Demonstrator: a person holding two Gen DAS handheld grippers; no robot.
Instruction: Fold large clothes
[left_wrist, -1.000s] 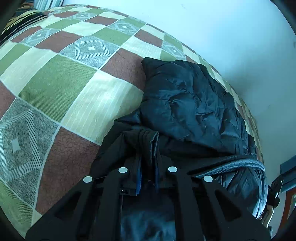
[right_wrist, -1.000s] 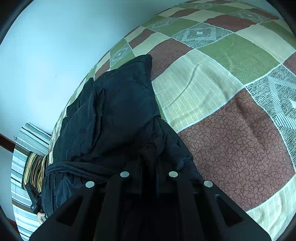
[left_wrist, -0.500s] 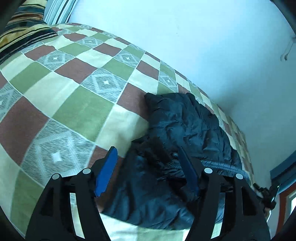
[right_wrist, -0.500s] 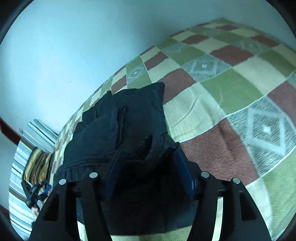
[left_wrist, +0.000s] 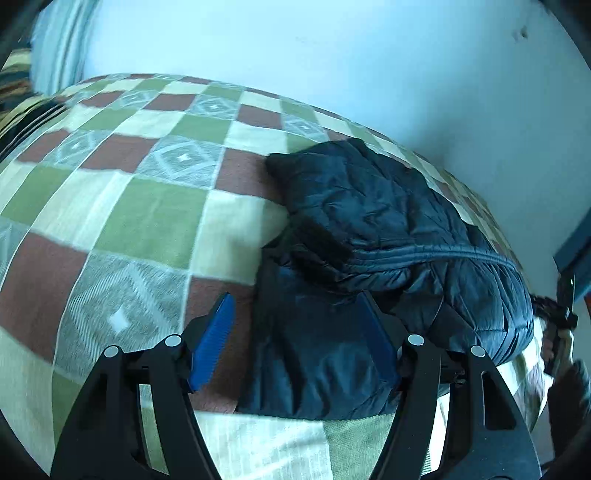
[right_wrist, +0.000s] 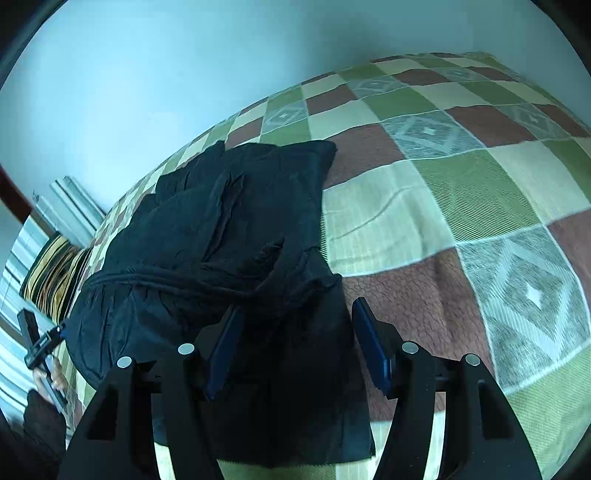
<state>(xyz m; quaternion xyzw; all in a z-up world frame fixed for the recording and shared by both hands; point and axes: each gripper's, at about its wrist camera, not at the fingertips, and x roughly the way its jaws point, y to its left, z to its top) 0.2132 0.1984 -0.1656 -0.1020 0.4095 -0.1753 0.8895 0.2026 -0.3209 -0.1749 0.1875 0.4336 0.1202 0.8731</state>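
Both of my grippers hang over the near edge of the jacket (left_wrist: 369, 221), pointed down at the bed (left_wrist: 147, 221). My left gripper (left_wrist: 299, 325) has its jaws spread wide, having just opened; its left blue pad (left_wrist: 212, 347) sits over the checked bedspread just beside the jacket's edge, and the right pad (left_wrist: 376, 343) is over the dark fabric. Nothing is pinched: the cloth lies flat below the jaws and apart from the pads. My right gripper (right_wrist: 295, 332) is likewise wide open after just opening, with the near flap of the jacket (right_wrist: 236, 229) lying between and under its two pads (right_wrist: 373, 347), not gripped. The jacket is a dark quilted one, folded into a thick bundle on the bed close to the pale wall (left_wrist: 332, 55), with a gathered hem running across the top layer and a flatter flap extending toward me. The bedspread is checked in green, cream, brown and grey diamond squares. A striped pillow (right_wrist: 55, 273) lies at the far end of the bed in the right view. Each view catches the other gripper at the picture's edge, held in a hand (left_wrist: 554, 354).
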